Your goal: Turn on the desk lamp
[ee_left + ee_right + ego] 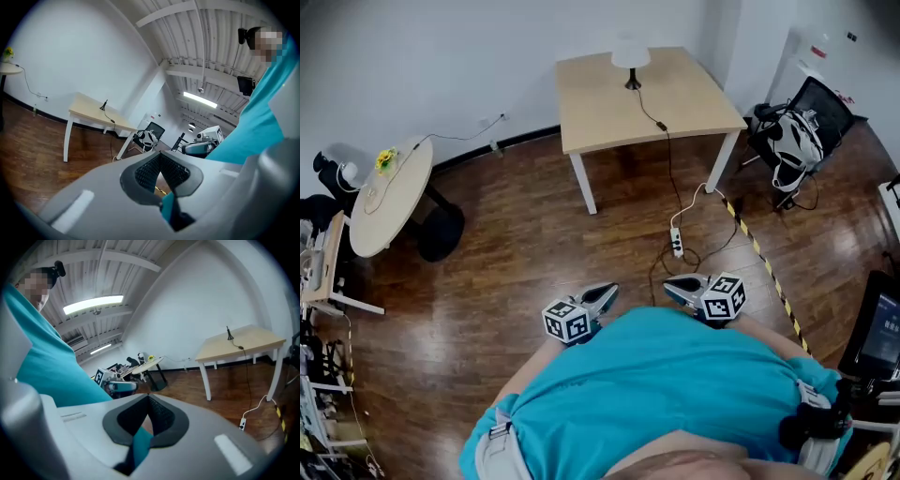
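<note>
1. The left claw (602, 294) is hovering close against the person's teal shirt (656, 375), well apart from the desk (694, 108). Its jaws are pressing together at the tips and are gripping nothing.
2. The right claw (677, 285) is hanging just beside it, equally far from the desk. Its jaws are also meeting at the tips, with nothing between them.
3. A white power strip (677, 242) is lying on the wooden floor (516, 272) in front of the desk, between it and the claws.
4. A dark cord (660, 125) is running across the desk and over its near edge, and seems to be heading down toward the strip.
5. The desk lamp (630, 58) is standing upright near the desk's far edge, its white shade on a dark stem.
6. A black chair (811, 112) is sitting just right of the desk.
7. A round desk (389, 192) is standing well to its left.
</note>
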A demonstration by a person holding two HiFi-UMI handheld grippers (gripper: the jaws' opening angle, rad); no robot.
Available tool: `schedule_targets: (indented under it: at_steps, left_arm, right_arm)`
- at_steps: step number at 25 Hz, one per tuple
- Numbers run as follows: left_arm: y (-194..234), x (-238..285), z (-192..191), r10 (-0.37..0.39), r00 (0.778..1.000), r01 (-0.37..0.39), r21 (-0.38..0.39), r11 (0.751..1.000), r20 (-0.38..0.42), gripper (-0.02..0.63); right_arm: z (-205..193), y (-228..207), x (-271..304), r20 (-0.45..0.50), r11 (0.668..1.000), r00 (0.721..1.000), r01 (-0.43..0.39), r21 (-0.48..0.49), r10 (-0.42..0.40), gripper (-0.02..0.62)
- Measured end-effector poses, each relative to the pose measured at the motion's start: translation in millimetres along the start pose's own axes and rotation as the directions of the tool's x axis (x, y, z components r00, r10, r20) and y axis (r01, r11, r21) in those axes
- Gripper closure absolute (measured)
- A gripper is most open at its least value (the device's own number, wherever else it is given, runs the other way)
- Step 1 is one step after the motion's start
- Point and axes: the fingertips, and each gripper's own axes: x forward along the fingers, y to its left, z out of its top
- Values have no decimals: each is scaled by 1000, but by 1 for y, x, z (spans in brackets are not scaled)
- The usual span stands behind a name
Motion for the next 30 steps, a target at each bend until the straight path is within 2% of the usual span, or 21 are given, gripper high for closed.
schedule_targets:
  at_steps: [2, 6, 9, 11, 14, 16, 18, 21, 24, 26, 30]
  left_arm:
    - [24, 23, 14, -6, 1000, 6, -8, 1000, 4, 606]
    - [69, 79, 16, 12, 1000, -12, -30, 999, 2, 606]
    - [90, 125, 21, 19, 999, -19, -5, 1000, -31, 606]
    - [111, 159, 42, 51, 998, -50, 19, 999, -32, 606]
    - [142, 235, 73, 134, 991, -134, 21, 991, 14, 606]
    - [148, 286, 83, 155, 987, -156, 25, 987, 40, 606]
    - [158, 325, 92, 164, 986, -165, 35, 986, 26, 606]
    - [181, 371, 112, 182, 983, -182, 36, 983, -7, 606]
    - [215, 410, 143, 193, 981, -193, 27, 981, 7, 606]
    - [245, 438, 151, 189, 982, -190, -2, 982, -23, 606]
    - [295, 489, 169, 111, 990, -115, -44, 992, -93, 606]
  right_arm:
    - [21, -33, 2, 17, 999, 1000, 26, 22, -26, 594]
    - [20, -101, 1, 14, 999, 1000, 20, 31, -20, 594]
    - [35, -156, -6, 46, 999, 999, 13, 34, -15, 594]
    - [57, -202, -9, 71, 999, 997, -5, 33, 2, 594]
    - [97, -293, -38, 104, 998, 994, -42, 38, 38, 594]
    - [121, -338, -63, 98, 997, 992, -72, -23, 73, 594]
    - [137, -373, -69, 80, 993, 992, -97, -66, 102, 594]
    - [153, -428, -64, 76, 993, 990, -116, -7, 116, 594]
    - [171, -482, -63, 86, 995, 991, -105, -1, 104, 594]
    - [186, -521, -62, 99, 997, 992, -76, 25, 73, 594]
    - [213, -575, -45, 94, 996, 996, -2, 94, -7, 594]
